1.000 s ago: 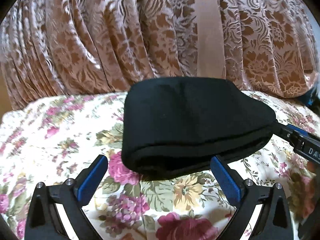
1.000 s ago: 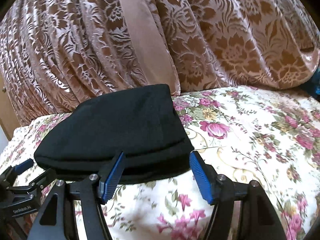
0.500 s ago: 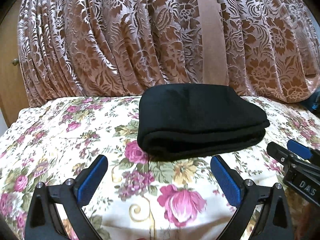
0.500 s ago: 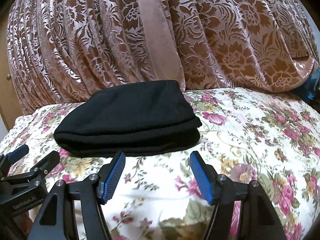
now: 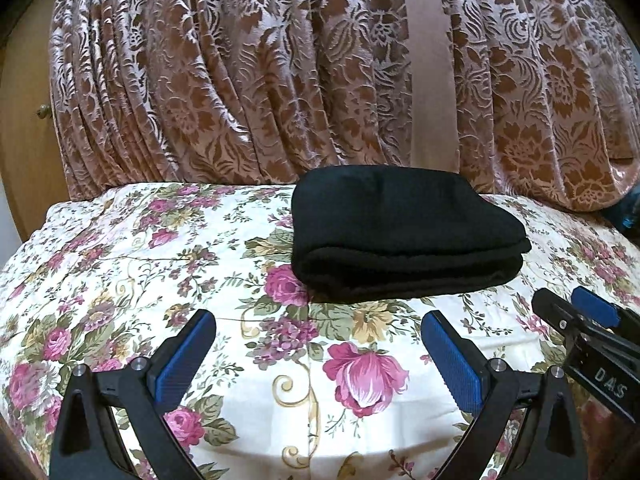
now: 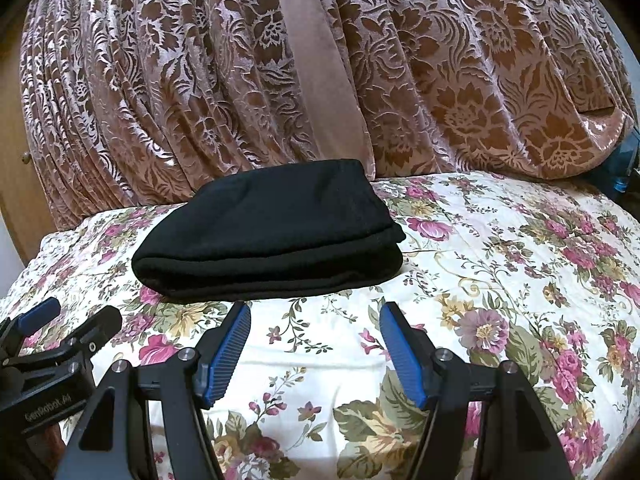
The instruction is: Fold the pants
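Observation:
The black pants (image 5: 400, 232) lie folded into a thick stack on the floral bedspread (image 5: 160, 264), near its far edge. They also show in the right wrist view (image 6: 272, 236). My left gripper (image 5: 320, 332) is open and empty, a short way in front of the stack. My right gripper (image 6: 314, 320) is open and empty, just in front of the stack's near edge. Each gripper shows at the edge of the other's view: the right one (image 5: 576, 308), the left one (image 6: 72, 316).
A brown patterned curtain (image 5: 280, 80) hangs right behind the bed. A wooden cabinet door (image 5: 20, 120) stands at the far left. A blue object (image 6: 624, 168) sits at the far right by the curtain. Bare bedspread lies left and right of the stack.
Both grippers have drawn back from the folded pants, which lay between their fingers a second ago. The stack stays put and now looks smaller and farther away.

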`<state>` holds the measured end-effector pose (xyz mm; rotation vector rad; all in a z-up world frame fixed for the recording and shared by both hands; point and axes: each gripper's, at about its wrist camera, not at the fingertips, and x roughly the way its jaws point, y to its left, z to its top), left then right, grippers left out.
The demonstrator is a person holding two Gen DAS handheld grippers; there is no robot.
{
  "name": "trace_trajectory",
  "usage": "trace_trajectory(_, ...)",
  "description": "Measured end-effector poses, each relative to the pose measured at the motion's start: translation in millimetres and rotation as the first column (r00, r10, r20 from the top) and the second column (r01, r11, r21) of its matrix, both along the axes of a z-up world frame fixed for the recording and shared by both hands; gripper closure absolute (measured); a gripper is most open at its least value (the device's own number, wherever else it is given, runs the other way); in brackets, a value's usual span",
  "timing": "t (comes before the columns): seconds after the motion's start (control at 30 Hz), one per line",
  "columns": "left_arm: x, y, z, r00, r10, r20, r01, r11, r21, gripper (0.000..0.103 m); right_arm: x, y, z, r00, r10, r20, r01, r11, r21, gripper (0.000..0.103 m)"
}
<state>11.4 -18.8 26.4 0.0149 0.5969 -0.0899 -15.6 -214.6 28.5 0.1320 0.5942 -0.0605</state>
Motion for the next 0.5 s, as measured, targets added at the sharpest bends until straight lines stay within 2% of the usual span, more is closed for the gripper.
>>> trace_trajectory(0.17,2,6,1,1.000,0.008,-0.015,-0.008,1.000,-0.029,0.000,-1,3,1,1.000,0.008,0.004,-0.008,1.000,-0.009,0.035)
trace_trajectory(0.5,6,12,-2,0.999,0.026,-0.037,-0.027,0.999,-0.037,0.000,0,1,1,1.000,0.001,0.002,-0.001,1.000,-0.008,0.035)
